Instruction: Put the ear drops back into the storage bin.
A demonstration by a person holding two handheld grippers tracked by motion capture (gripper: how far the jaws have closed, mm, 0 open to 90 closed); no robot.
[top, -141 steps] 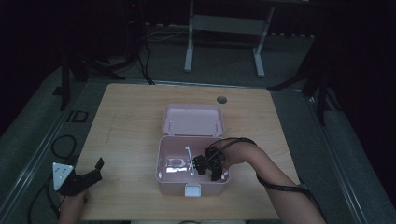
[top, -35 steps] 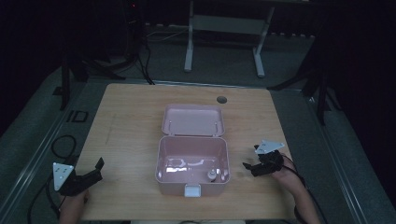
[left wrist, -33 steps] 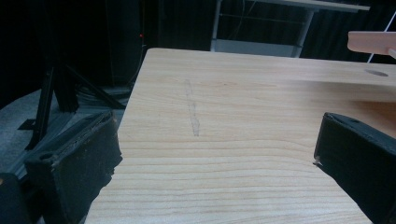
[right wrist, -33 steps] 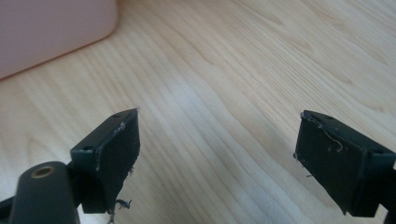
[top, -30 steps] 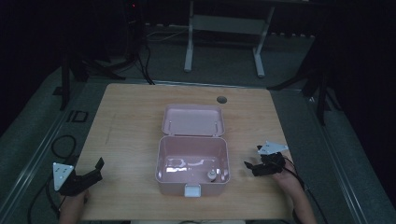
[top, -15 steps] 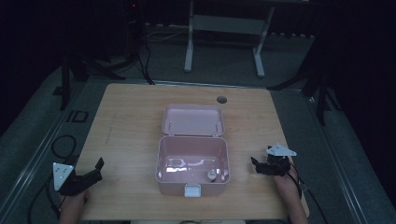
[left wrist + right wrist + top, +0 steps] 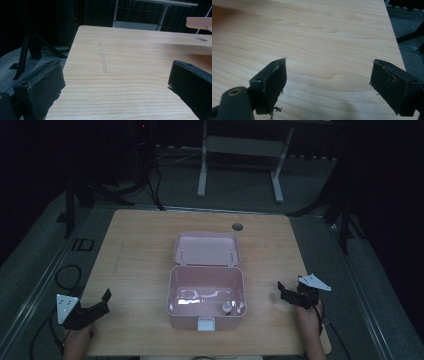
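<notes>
Since the earlier frames the right gripper (image 7: 284,291) has come out of the pink box (image 7: 206,292) and drawn back to the near right part of the wooden table (image 7: 135,250), well apart from the box; its jaws stand wide with nothing between them. Over at the near left corner, the left gripper (image 7: 102,301) has kept its place, jaws likewise wide and empty. Between the two, the box sits open at the table's middle, its lid (image 7: 206,248) laid back on the far side, with a small roundish object (image 7: 226,307), too dim to identify, inside near the front right.
</notes>
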